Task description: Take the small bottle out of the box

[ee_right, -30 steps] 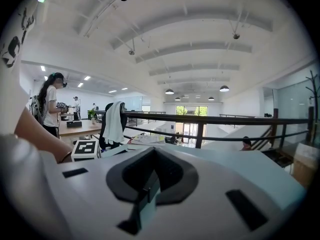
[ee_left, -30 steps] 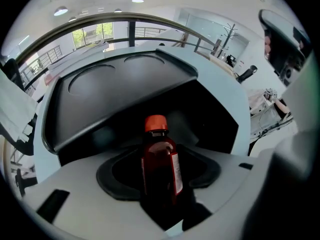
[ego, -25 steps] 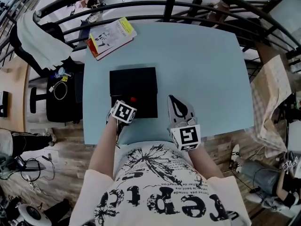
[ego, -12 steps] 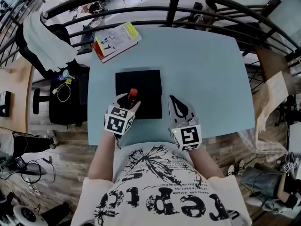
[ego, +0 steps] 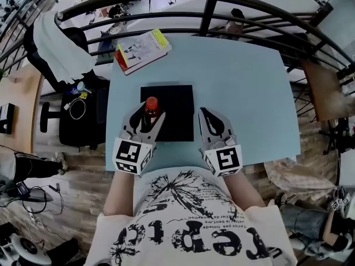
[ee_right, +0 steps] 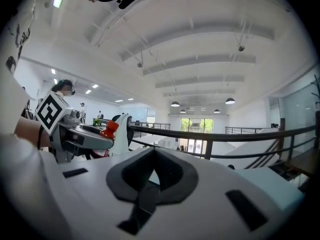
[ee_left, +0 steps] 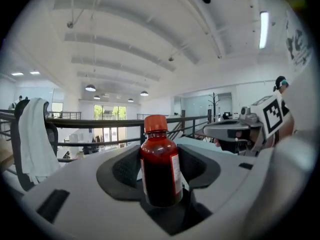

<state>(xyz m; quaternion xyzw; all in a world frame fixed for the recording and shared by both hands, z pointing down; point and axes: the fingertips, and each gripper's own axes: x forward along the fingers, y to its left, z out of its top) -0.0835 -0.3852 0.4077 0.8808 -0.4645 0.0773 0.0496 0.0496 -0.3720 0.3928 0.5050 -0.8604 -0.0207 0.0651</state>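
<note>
Left gripper view shows the left tongs clamped on the red-capped small bottle; the right tongs, pressed together, hold nothing beside the black box.

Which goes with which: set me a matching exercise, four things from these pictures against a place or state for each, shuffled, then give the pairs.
Things
1. small bottle
2. box
3. book
4. right gripper

Places or states
A. shut, nothing between its jaws
B. at the far left corner of the table
C. clamped in the left gripper, red cap up
D. black, lying on the table ahead of both grippers

Pairs: 1-C, 2-D, 3-B, 4-A
</note>
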